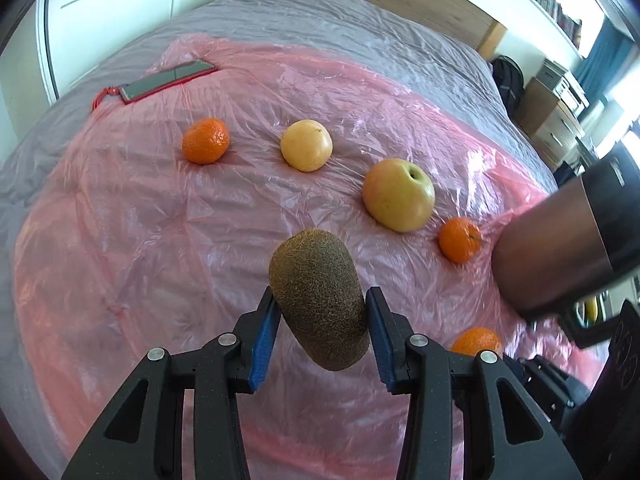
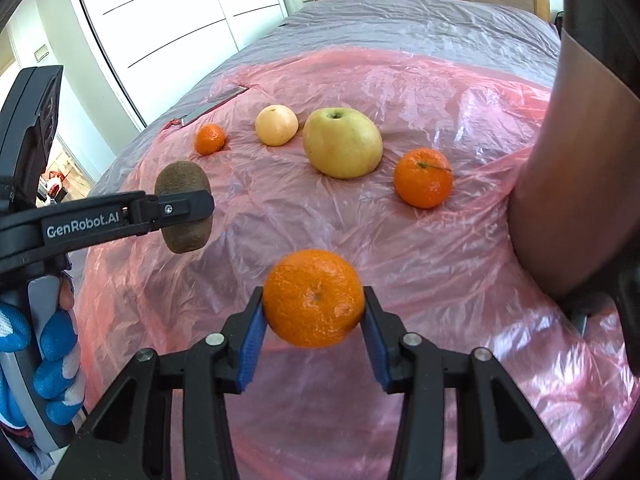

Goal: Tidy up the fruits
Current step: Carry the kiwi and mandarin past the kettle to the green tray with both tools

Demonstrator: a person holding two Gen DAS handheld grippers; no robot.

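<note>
Reading from left to right across the pink plastic sheet [image 2: 420, 240] that covers the bed, we see a row of four resting fruits: a small mandarin [image 2: 210, 139], a pale yellow citrus [image 2: 277, 125], a large green-yellow apple [image 2: 342, 143] and a second mandarin with a stem [image 2: 423, 178], each apart from its neighbour. Nearer the cameras, both claws carry fruit clear of the sheet. The left gripper [image 1: 320, 322] is clamped on a kiwi [image 1: 320, 300], its blue pads pressing the fuzzy flanks; the right wrist view shows the same kiwi held at far left, above a gloved hand [image 2: 52, 364]. The right gripper [image 2: 314, 312] is clamped on a third mandarin [image 2: 314, 298], gripped at its widest girth. We judge the step in hand to be the transport of two picked fruits toward the row. The next move calls for choosing free spots, lowering each fruit until it settles, then parting the pads gently so that neither rolls on the slick, soft plastic.
</note>
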